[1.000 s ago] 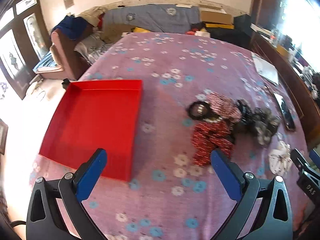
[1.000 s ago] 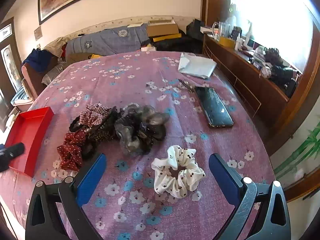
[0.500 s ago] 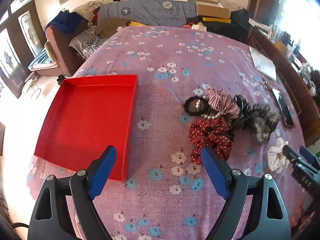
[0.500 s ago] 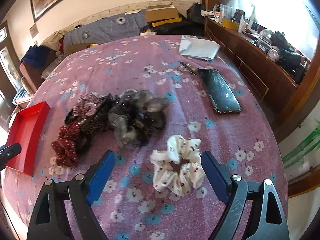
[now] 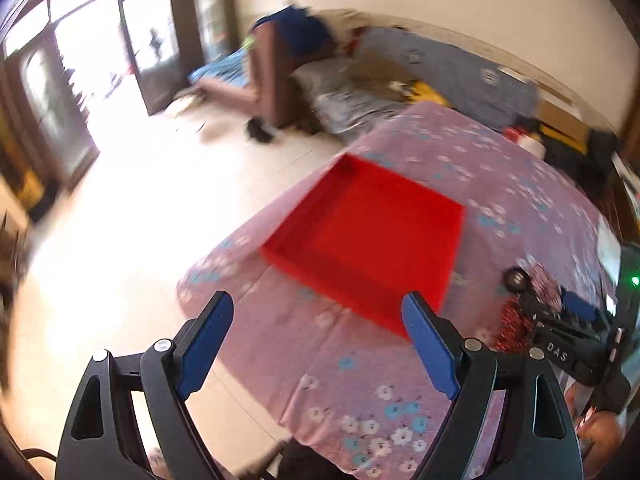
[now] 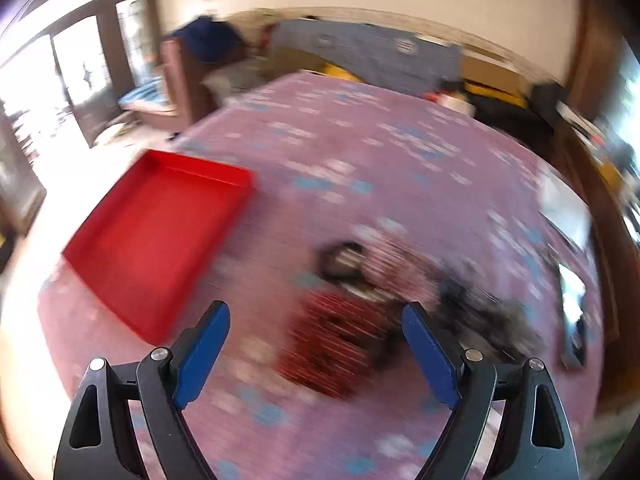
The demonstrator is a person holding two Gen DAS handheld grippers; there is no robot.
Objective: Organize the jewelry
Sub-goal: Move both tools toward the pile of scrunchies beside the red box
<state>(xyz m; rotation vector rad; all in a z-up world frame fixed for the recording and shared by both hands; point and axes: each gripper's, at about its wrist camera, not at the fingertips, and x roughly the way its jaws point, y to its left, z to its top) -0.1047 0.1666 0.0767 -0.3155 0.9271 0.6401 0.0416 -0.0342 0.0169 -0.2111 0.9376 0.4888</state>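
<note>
A red tray (image 5: 372,236) lies on the floral purple tablecloth (image 5: 360,380); it also shows in the right wrist view (image 6: 152,240), empty. A pile of scrunchies sits to its right: a red dotted scrunchie (image 6: 336,340), a black ring-shaped piece (image 6: 344,260) and dark grey scrunchies (image 6: 488,316), all blurred. My left gripper (image 5: 318,338) is open and empty, above the table's near left corner in front of the tray. My right gripper (image 6: 316,344) is open and empty, over the red scrunchie; its body shows in the left wrist view (image 5: 568,340).
A phone (image 6: 574,312) lies at the table's right side, with white paper (image 6: 564,208) beyond it. The table edge drops to a pale floor (image 5: 120,220) on the left. A sofa with clothes (image 6: 360,52) stands behind the table.
Both views have swung left with motion blur. My right gripper has moved from the white scrunchie to over the red scrunchie. My left gripper now points at the tray's near corner and the floor.
</note>
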